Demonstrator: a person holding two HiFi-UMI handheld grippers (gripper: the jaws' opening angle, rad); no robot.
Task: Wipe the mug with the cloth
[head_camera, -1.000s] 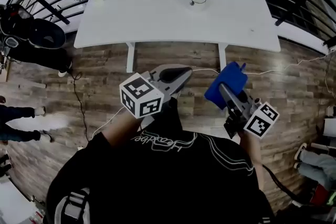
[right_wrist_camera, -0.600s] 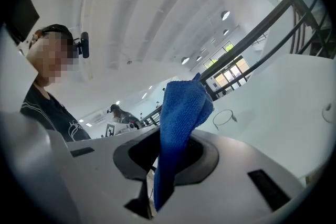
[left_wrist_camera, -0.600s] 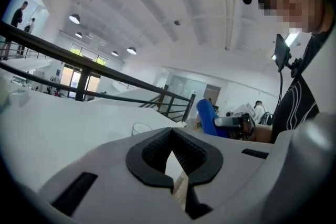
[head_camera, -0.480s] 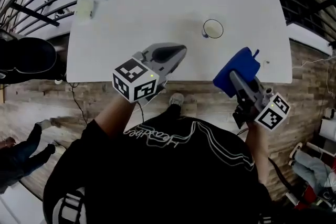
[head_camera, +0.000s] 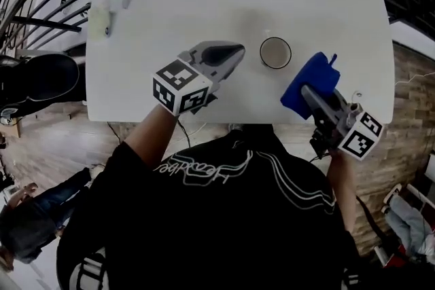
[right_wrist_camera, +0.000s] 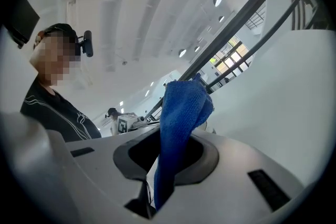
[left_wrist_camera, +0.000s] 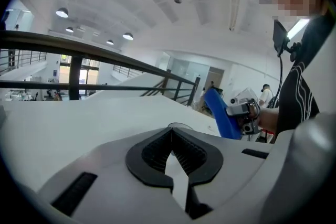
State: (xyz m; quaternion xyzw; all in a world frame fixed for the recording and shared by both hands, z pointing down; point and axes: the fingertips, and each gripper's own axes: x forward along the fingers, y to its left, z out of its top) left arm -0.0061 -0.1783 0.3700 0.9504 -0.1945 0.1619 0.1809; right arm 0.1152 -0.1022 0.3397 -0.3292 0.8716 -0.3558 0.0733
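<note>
The mug [head_camera: 275,52] stands upright on the white worktop [head_camera: 204,3], open end up, near the edge closest to you. Your left tongs [head_camera: 238,50] sit just left of the mug, tips aimed at it but not touching. They are pressed together with nothing between them. Your right tongs [right_wrist_camera: 167,155] come in from the mug's right, on the side nearer you, and pinch the blue cloth [head_camera: 309,81]. The cloth bunches up beyond their tips. It hangs close to the mug, clear of its rim.
</note>
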